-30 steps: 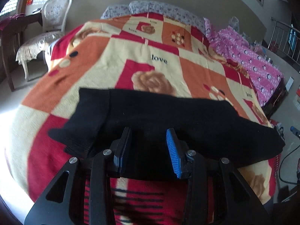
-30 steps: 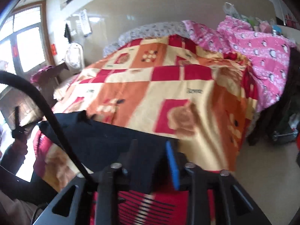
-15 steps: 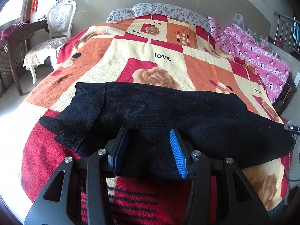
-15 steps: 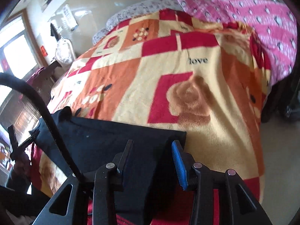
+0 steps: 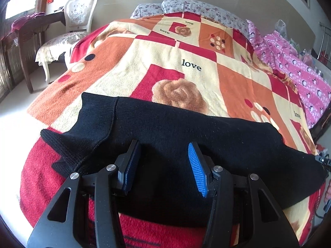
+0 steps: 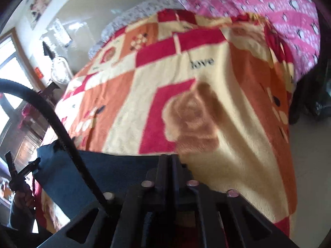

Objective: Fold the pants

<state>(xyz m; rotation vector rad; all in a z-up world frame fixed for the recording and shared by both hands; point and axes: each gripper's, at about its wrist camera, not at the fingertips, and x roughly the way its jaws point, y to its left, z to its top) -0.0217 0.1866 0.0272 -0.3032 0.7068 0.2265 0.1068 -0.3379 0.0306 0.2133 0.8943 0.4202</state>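
The pants (image 5: 186, 144) lie across the near end of the bed, spread sideways over a red, orange and cream blanket (image 5: 186, 78) with rose and "love" patches. They are black and knitted, already doubled into a long band, with the ribbed end sticking out in two loose points toward the left of the left wrist view.

The left tongs (image 5: 165, 163) hover over the near edge of the band near its middle, jaws about half apart and opening; black cloth lies below and between the blue pads (image 5: 196, 169), but they do not press on it. The right tongs (image 6: 171, 165) are closed tight, jaws together, at the right-hand end of the pants (image 6: 86, 171). That view is blurred, and I cannot tell whether a bit of the edge is pinched between them or whether they shut on nothing.

How the pants should handle, as a judgement: soft, limp and light, with no stiffness at all. The knit will stretch and sag between two holds, and it will likely cling to the fuzzy blanket and drag it along instead of sliding. A shallow pinch may catch only the top layer and let the layers beneath slip apart, so the hold should go deep enough to take every layer. The best places look like the two corners of one short end, the ribbed end on the left being firmer and easier to nip, lifting it well clear before carrying it over to the other end
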